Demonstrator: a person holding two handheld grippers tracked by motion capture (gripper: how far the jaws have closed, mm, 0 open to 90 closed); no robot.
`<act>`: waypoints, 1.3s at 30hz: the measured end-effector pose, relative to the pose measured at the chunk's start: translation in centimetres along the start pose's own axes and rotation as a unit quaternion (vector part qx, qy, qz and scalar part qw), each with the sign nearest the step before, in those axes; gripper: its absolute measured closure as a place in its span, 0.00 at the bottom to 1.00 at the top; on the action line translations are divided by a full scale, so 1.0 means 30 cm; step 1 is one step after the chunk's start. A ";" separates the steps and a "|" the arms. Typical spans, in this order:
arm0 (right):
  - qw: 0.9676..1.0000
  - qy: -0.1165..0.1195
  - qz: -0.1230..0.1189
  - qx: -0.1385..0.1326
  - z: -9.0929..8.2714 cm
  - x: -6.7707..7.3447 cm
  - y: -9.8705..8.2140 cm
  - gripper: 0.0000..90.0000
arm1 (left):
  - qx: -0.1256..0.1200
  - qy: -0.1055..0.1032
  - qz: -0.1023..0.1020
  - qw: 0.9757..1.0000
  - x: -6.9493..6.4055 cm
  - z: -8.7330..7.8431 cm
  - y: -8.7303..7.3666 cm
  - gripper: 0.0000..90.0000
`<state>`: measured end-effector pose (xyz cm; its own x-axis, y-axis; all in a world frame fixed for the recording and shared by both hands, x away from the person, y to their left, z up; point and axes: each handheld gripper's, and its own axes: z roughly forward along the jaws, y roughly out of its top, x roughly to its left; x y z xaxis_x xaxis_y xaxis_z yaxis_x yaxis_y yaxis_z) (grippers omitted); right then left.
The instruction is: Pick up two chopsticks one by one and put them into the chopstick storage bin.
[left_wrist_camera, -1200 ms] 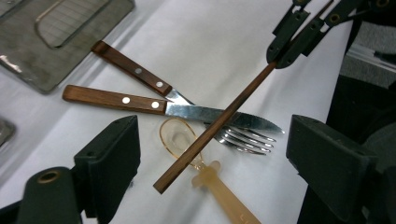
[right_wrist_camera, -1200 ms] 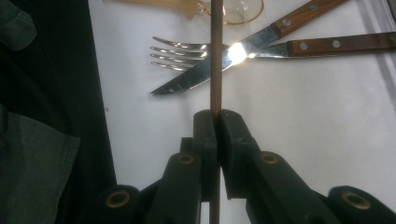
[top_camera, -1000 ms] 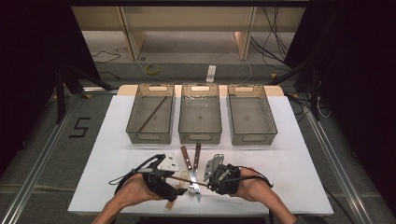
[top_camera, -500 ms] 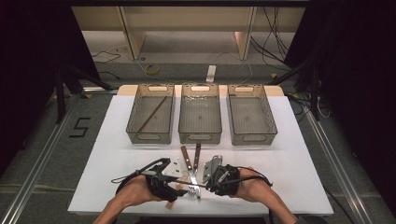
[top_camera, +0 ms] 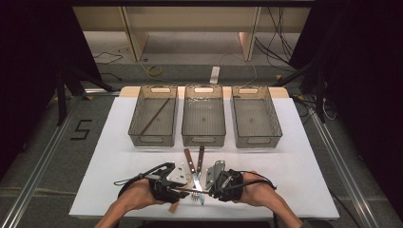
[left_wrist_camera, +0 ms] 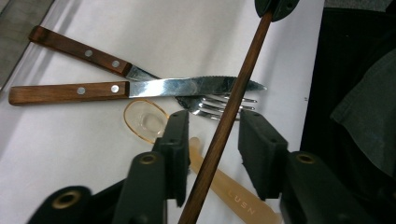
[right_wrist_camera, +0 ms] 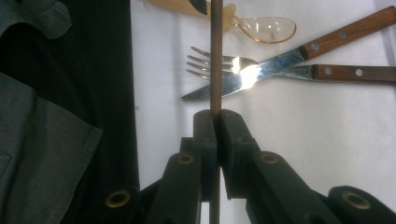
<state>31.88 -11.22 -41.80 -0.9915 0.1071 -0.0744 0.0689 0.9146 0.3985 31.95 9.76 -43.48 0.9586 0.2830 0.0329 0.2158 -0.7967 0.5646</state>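
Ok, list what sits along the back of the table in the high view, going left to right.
Left bin, with a chopstick lying slantwise in it → middle bin → right bin. All three stand side by side on the white table.

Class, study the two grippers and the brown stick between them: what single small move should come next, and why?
Probably the left gripper should finish closing on the chopstick. Its jaws have just been closing, yet gaps remain on both sides of the stick, while the right gripper already pinches its other end above the knife and fork. That would secure the handover.
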 end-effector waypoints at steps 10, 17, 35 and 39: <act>1.000 0.006 -0.017 -0.004 -0.001 0.003 -0.005 0.94 | 0.008 -0.030 0.029 0.999 -0.010 -0.003 -0.006 0.86; 0.999 -0.032 -0.001 -0.040 -0.023 -0.010 -0.015 0.66 | -0.007 -0.026 0.031 0.999 -0.002 -0.015 -0.012 0.93; 0.944 -0.149 0.187 -0.226 -0.113 -0.076 -0.139 0.30 | -0.047 0.071 -0.107 0.991 0.083 -0.071 -0.052 0.93; 0.933 -0.147 0.218 -0.247 -0.105 -0.083 -0.175 0.28 | -0.063 0.086 -0.128 0.986 0.094 -0.088 -0.058 0.93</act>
<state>33.64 -17.52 -40.82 -0.8029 0.5955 -0.0262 0.3268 0.4765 0.8162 33.80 13.37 -42.18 0.8281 0.5605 0.0093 0.4105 -0.6176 0.6709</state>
